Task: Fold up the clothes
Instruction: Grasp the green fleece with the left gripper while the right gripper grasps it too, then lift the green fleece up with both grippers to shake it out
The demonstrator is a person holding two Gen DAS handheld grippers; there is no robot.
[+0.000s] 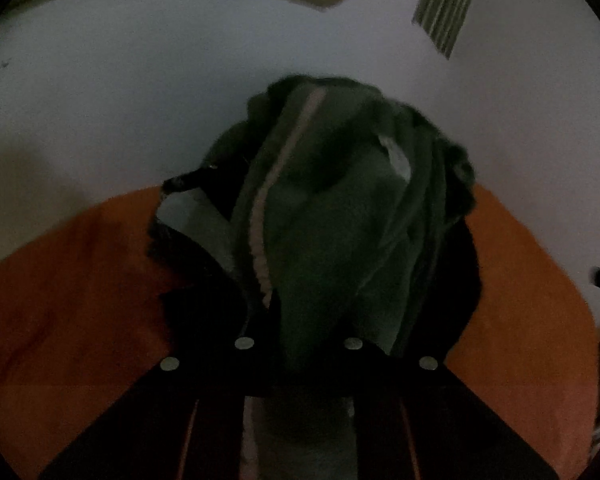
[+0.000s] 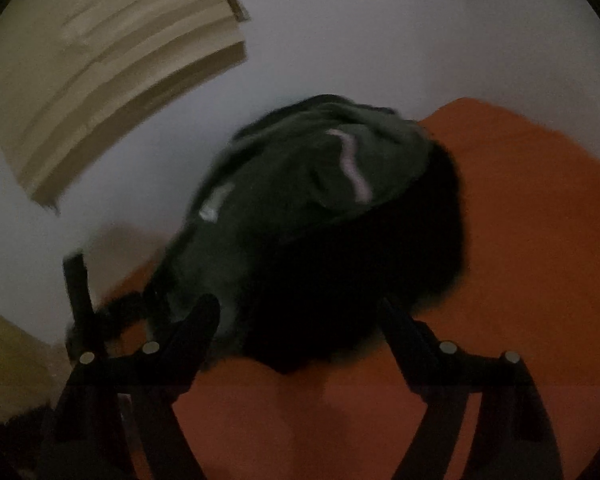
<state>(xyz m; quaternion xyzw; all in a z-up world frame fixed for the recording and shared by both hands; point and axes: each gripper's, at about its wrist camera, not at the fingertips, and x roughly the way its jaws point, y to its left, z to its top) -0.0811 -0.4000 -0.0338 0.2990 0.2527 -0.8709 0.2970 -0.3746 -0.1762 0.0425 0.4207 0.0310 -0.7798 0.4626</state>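
Observation:
A dark green garment with a pale zip-like strip and a black fleecy edge is bunched up over an orange cloth surface. My left gripper is shut on it; the fabric runs down between the two dark fingers and hides their tips. In the right wrist view the same garment lies as a heap on the orange surface. My right gripper stands open at the heap's near edge, one finger on each side, nothing clamped. Both views are dim and blurred.
A white wall fills the background. A beige wooden frame and a slatted vent hang on it. A thin black object stands at the garment's left end in the right wrist view; what it is I cannot tell.

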